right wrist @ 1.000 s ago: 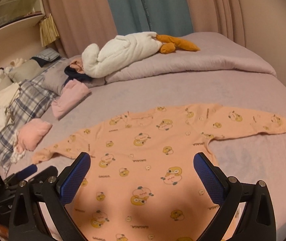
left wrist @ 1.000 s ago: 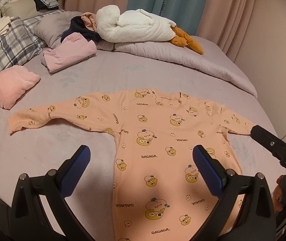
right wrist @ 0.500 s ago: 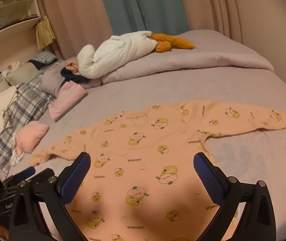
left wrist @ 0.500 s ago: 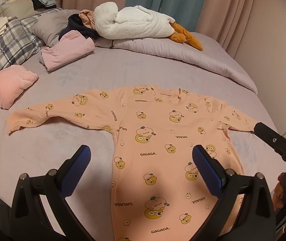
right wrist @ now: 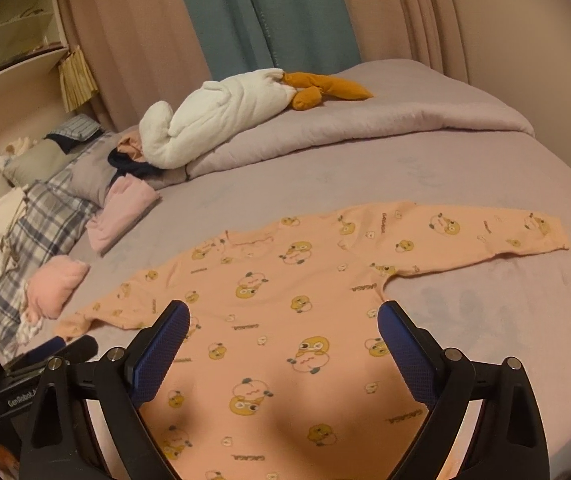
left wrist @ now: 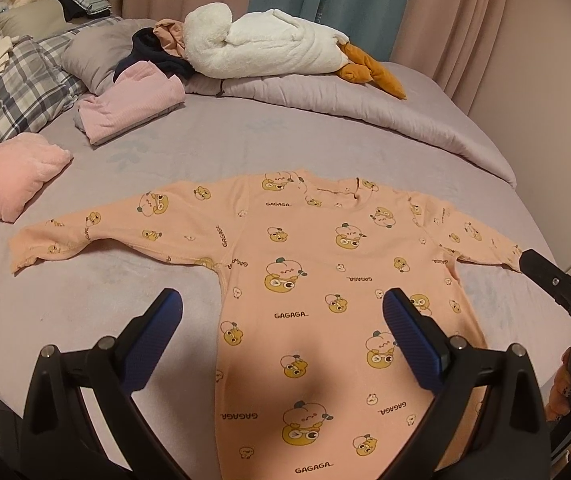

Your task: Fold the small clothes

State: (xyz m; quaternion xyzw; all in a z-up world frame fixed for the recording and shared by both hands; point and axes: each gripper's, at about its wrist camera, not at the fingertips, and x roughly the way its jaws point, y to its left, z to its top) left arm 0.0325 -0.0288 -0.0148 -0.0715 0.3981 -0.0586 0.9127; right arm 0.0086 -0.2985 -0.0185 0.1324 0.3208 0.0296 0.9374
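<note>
The peach shirt point(left wrist: 325, 280) lies flat on the bed point(left wrist: 85, 312), sleeves out. Left gripper point(left wrist: 281, 316) is spread wide and empty; right gripper point(right wrist: 283, 332) is empty too, jaws just starting to close. Risk: a pinch grabs the sheet and bunches everything.

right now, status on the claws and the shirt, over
Left claw open, empty. Right claw closing slowly, nothing between its jaws. Peach cartoon-print long-sleeved shirt flat on the lilac bedsheet, sleeves out, unfolded. Nothing on it.
</note>
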